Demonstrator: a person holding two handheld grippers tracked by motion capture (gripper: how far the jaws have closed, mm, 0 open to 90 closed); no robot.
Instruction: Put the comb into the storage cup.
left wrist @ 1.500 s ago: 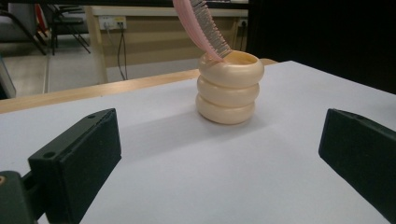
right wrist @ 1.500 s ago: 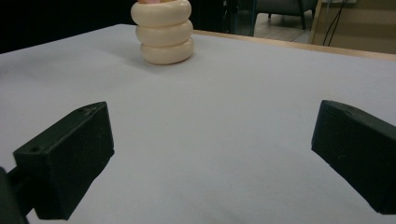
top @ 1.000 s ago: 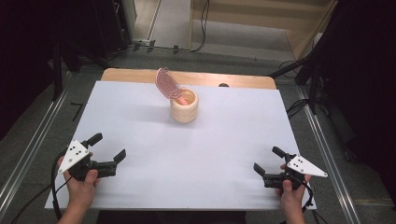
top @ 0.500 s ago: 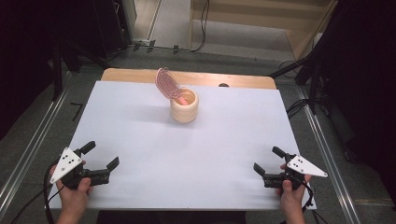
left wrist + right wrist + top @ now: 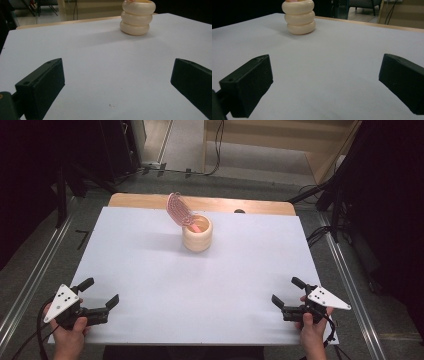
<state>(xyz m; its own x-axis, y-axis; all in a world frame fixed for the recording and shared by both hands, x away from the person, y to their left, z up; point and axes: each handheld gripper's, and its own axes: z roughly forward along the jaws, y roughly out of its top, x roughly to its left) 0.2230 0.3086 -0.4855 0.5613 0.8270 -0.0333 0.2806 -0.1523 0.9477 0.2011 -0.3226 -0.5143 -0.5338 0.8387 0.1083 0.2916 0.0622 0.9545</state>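
Note:
A cream ribbed cup (image 5: pixel 197 236) stands upright at the far middle of the white table (image 5: pixel 150 270). A pink hairbrush (image 5: pixel 180 211) sticks out of it, leaning to the left. The cup (image 5: pixel 136 18) is ahead and right in the left gripper view, and the cup (image 5: pixel 298 17) is ahead and left in the right gripper view. My left gripper (image 5: pixel 100 294) rests at the near left corner, open and empty. At the near right, my right gripper (image 5: pixel 288 291) is open with nothing between its jaws. Both are far from the cup.
A wooden strip (image 5: pixel 250 206) runs along the table's far edge. Metal rails (image 5: pixel 30 280) flank the table on both sides. Cables (image 5: pixel 320 232) lie on the floor at the right. Dark stands and furniture stand beyond the table.
My left gripper has pulled back toward the near left corner of the table, still open. The right gripper, cup and hairbrush have not moved.

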